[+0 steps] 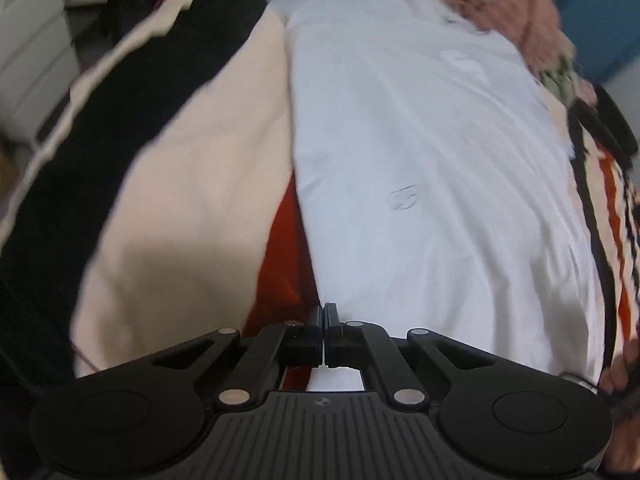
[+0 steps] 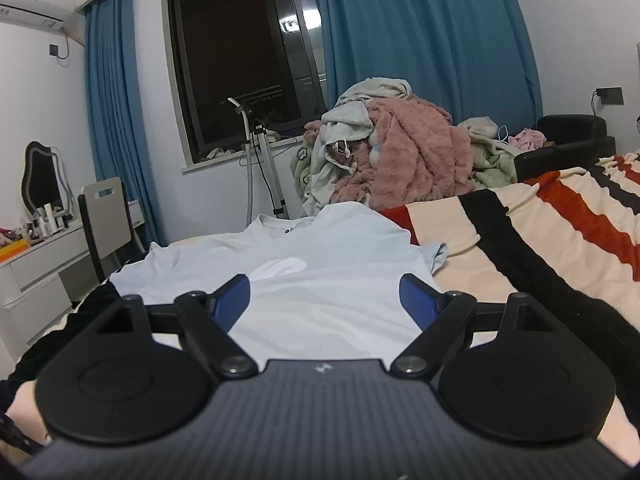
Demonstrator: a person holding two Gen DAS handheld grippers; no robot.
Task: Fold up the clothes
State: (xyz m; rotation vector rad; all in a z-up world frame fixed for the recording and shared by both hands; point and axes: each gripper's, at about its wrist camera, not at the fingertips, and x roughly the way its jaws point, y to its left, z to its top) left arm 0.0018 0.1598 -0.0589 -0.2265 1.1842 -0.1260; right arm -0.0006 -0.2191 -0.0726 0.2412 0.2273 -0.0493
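A pale blue T-shirt (image 1: 420,152) lies spread flat on a striped blanket; in the right wrist view the T-shirt (image 2: 320,276) shows its collar at the far end and a white logo on the chest. My left gripper (image 1: 324,316) has its jaws together at the shirt's near edge, and white cloth shows just behind the fingers, so it looks pinched on the hem. My right gripper (image 2: 326,296) is open, its blue pads (image 2: 418,300) wide apart, just above the shirt's lower part and holding nothing.
The blanket (image 2: 540,232) has cream, black and red stripes and covers the bed. A heap of clothes (image 2: 400,152) with a pink fluffy piece sits beyond the shirt's collar. A chair (image 2: 104,224) and white dresser (image 2: 36,272) stand at the left.
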